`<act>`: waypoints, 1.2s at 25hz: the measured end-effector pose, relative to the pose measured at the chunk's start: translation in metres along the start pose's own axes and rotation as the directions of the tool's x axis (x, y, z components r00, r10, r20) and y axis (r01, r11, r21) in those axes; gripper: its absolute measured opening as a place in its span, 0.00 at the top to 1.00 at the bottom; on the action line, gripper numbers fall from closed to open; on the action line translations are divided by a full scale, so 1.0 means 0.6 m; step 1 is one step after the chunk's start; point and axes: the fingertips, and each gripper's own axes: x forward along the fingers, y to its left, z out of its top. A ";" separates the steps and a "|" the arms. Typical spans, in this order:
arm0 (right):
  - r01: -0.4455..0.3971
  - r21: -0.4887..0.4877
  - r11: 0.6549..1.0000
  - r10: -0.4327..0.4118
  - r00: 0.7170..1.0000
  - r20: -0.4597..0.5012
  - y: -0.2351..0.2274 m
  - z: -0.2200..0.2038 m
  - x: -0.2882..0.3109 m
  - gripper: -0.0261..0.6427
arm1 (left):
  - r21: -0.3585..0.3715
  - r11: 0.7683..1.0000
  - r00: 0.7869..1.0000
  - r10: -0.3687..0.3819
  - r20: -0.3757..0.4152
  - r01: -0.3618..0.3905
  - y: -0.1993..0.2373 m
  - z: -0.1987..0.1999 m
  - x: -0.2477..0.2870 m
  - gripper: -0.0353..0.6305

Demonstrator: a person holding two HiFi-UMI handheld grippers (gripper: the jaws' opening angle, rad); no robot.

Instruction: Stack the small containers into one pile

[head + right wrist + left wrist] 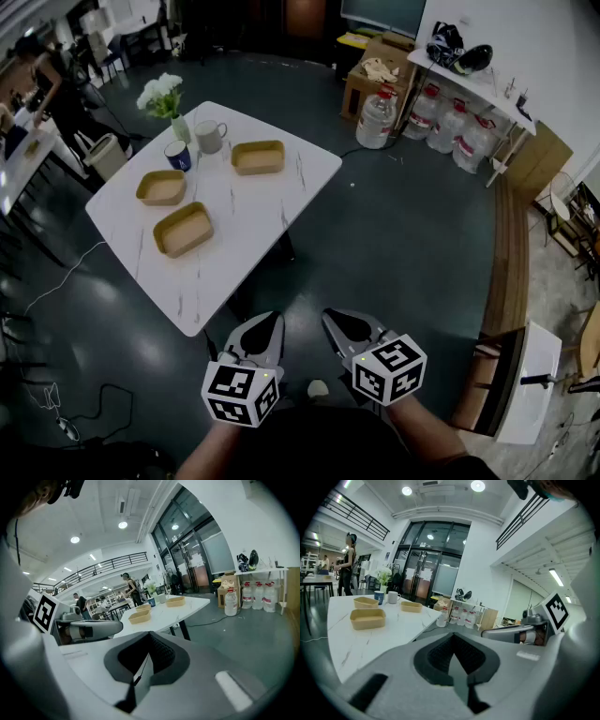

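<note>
- The left gripper (266,323) and the right gripper (343,321) are held side by side at the bottom of the head view, over the dark floor (394,253), short of the table.
- Both pairs of jaws are seen pressed together with nothing between them, in the left gripper view (453,635) and the right gripper view (149,635) alike.
- The white marbled table (253,225) is found ahead and to the left of the grippers, well apart from them.
- Three tan containers are spread out on it unstacked: the nearest container (183,229), the middle container (161,187) just behind it, and the far container (258,157) off to the right.
- A blue cup (178,155) and a white mug (210,137) are set between the middle and far containers, with white flowers (161,94) behind them.
- Water bottles (378,117) are seen on the floor beyond the table.
</note>
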 end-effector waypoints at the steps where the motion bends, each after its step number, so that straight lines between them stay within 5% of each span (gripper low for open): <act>1: -0.003 -0.003 1.000 0.003 1.000 -0.002 -0.007 0.001 -0.001 0.97 | -0.003 1.000 1.000 0.003 0.003 -0.003 -0.003 0.001 0.006 0.96; 15: -0.091 -0.024 0.996 0.091 0.996 -0.022 -0.079 0.002 -0.018 0.97 | 0.010 1.000 1.000 -0.004 0.024 0.004 -0.044 0.003 0.074 0.96; 30: -0.148 -0.062 0.987 0.144 0.988 -0.059 -0.112 0.072 0.118 0.96 | 0.013 1.000 1.000 0.016 0.024 -0.016 0.071 0.053 0.143 0.95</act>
